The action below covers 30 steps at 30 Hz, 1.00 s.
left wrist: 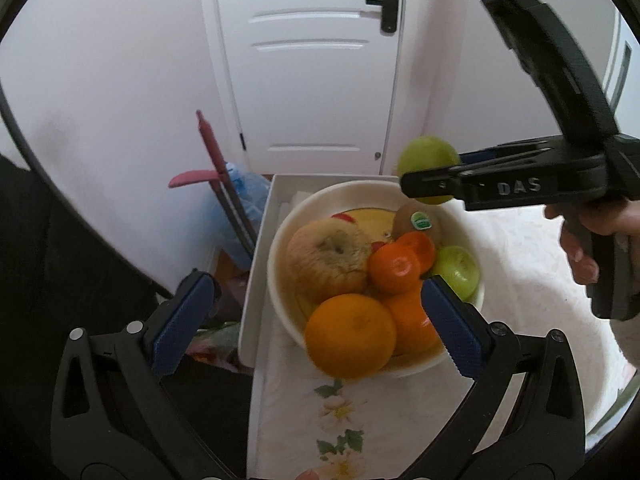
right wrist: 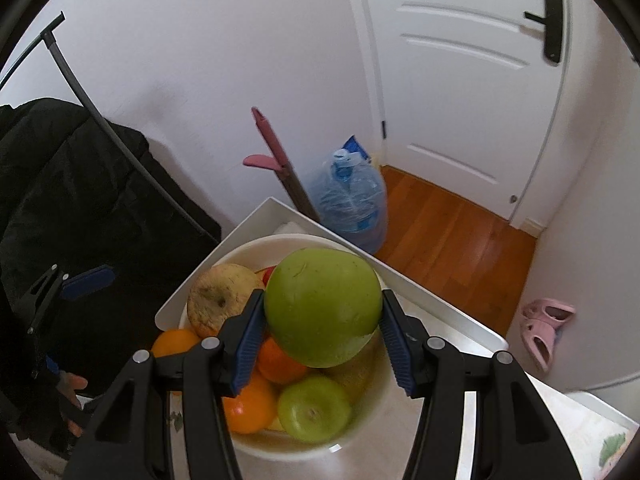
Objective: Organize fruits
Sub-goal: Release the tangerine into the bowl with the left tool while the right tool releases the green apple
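The round white ceramic bowl (left wrist: 280, 240) is already well stocked, so the sorting looks far along, though nothing shows how many fruits were meant to go in. The right gripper (right wrist: 322, 320) pinches a large smooth green apple (right wrist: 322, 306) between its blue ribbed pads and holds it in the air just above the bowl's far side. I judge this apple is either about to join the pile or has just been taken off it; the pictures do not settle which. The left gripper (left wrist: 316, 320) hangs spread wide and empty over the near edge of the bowl, holding nothing.

Counting what lies in the bowl: one wrinkled yellow-brown apple (left wrist: 328, 258), one small green apple (left wrist: 458, 270), one brown kiwi with a green sticker (left wrist: 418, 222), one big round orange (left wrist: 350, 336), and at least two, perhaps three, smaller deep-orange tangerines (left wrist: 394, 268) crowded between them. Something red at the bowl's bottom could be printed decoration; I cannot tell.

The bowl sits in a white rimmed tray (left wrist: 256, 248) on the tabletop, on a flower-printed cloth (left wrist: 340, 416).
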Motion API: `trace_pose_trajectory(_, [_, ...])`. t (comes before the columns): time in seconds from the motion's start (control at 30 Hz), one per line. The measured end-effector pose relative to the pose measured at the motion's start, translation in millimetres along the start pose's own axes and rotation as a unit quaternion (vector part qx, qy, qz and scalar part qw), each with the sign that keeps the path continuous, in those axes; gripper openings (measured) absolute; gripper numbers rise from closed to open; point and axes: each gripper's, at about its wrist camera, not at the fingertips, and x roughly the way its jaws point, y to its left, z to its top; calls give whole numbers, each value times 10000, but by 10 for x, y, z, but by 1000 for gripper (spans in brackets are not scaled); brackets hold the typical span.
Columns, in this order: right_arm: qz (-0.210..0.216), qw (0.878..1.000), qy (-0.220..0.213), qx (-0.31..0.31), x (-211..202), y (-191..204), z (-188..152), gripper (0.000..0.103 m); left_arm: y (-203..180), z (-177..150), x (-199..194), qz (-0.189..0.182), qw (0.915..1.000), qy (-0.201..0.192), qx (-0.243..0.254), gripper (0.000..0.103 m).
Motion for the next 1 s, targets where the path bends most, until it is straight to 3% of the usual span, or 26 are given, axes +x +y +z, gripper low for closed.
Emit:
trace_pose_trajectory(0.47, [215,9991,342,129,515,7,119,52,242,-97,136,-12,9997,133,-191,103])
trace_pose_trajectory(0.57, [215,9993,278,131,500,16,127,66,252,-99,145,-27,9998,135,-175,103])
trace_pose_trajectory(0.6, [176,9995,241,142,488,15,128,78,259,-101,147,-33,9997,139,-175,103])
trace_pose_trajectory(0.63, [129,9996,220,155,477,22,136,84,264,-104,151,-45,9997,143,-178,103])
trace_pose_trajectory(1.0, [-105,9992,59,377,216,100,22,84,209,-42,-29,-141,9999,53,-71,103])
